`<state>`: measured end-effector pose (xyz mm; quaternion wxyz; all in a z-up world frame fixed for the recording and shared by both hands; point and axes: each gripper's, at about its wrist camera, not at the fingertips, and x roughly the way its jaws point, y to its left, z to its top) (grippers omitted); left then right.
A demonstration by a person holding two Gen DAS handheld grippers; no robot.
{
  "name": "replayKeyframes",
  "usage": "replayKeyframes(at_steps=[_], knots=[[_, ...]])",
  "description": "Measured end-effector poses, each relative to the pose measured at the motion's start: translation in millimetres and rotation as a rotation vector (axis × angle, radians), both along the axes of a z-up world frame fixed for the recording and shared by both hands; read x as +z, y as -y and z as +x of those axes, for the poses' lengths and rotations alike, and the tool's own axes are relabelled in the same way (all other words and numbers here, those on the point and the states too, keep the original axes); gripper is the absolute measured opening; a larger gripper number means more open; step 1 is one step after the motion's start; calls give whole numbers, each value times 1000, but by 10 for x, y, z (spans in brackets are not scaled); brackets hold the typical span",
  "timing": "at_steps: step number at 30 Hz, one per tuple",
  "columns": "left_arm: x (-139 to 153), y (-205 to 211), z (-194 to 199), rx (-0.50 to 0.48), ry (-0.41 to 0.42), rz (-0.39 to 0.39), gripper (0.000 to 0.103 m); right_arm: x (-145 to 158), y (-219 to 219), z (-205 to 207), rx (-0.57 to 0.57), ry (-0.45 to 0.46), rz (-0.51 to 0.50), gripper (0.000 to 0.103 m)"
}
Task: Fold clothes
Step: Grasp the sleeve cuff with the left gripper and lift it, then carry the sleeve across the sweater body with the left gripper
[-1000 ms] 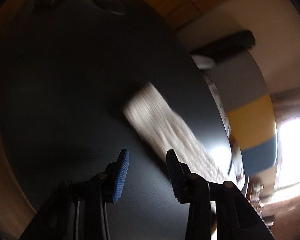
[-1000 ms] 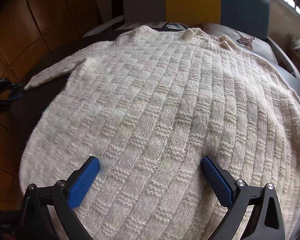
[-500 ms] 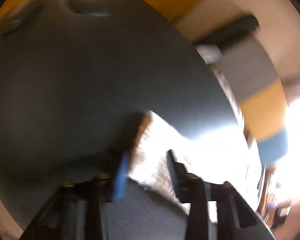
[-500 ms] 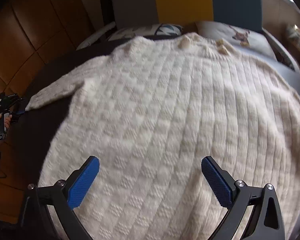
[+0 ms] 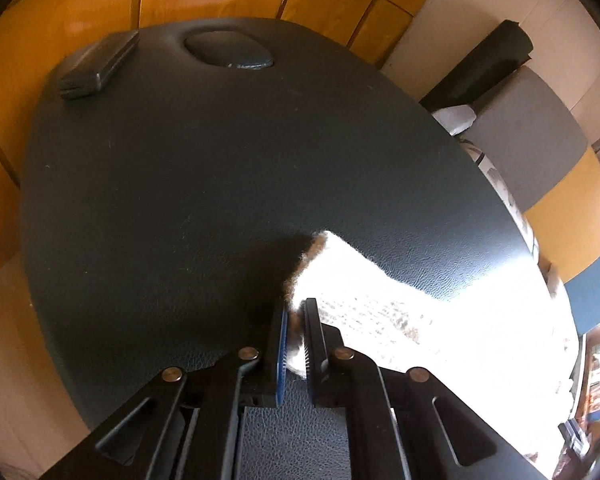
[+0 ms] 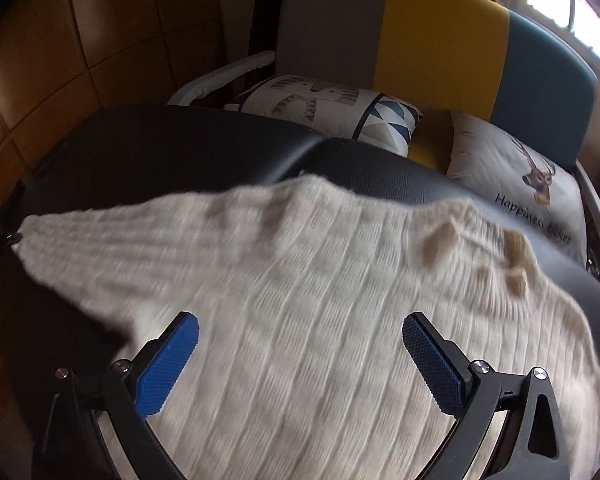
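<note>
One cream knit sweater [image 6: 300, 320] lying spread on the dark leather-textured bench [image 5: 180, 200], ribbed and basket-weave pattern, a few tan toggle buttons near the collar. Left claw [image 5: 296, 320] clamping the sleeve cuff [image 5: 312, 264] — jaws having just been closing, cuff fabric pinched between the blue ridged pads. Right claw [image 6: 300, 344] hovering over the sweater body, jaws standing wide apart, gripping nothing; two blue pads with a knurled texture. Picture blurring in the right wrist view. Two printed cushions [image 6: 328, 108] sitting beyond the bench on a sofa [image 6: 440, 40] with grey, yellow and blue panels. One oval recess [image 5: 228, 50] and one small dark rectangular pad [image 5: 96, 66] showing at the bench's far end — orange tiled floor around.
</note>
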<state>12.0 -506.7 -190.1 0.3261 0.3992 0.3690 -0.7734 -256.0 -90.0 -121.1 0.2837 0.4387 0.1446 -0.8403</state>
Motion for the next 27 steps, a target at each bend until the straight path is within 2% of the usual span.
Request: replayKeyframes(at_steps=[2, 5, 6, 7, 9, 14, 16, 18, 21, 24, 27], knots=[[2, -14, 42, 27, 7, -7, 6, -66, 94, -220, -32, 2, 44, 103], [-3, -90, 75, 44, 37, -50, 6, -268, 147, -511, -129, 24, 164, 103], [-7, -119, 67, 45, 45, -62, 7, -314, 130, -558, -151, 40, 160, 103], [-11, -149, 59, 45, 52, -74, 7, -330, 112, -579, -164, 48, 139, 103], [-13, -57, -203, 51, 63, -76, 7, -362, 76, -619, -191, 63, 97, 103], [33, 1, -267, 61, 64, -30, 11, -361, 23, -663, -231, 87, 32, 103], [99, -11, -276, 63, 58, -15, 13, -307, -19, -631, -226, 88, 18, 103], [236, -77, -270, 61, 40, -36, 13, -254, -62, -599, -220, 89, 3, 103], [462, -223, -263, 47, -15, -54, 15, -47, -287, -398, -209, 45, -73, 103], [653, -568, -405, -29, -87, -31, 16, 144, -655, -120, -206, 19, -146, 103], [756, -1112, -708, -179, -125, -11, 17, 269, -1230, 187, -243, 3, -203, 103]])
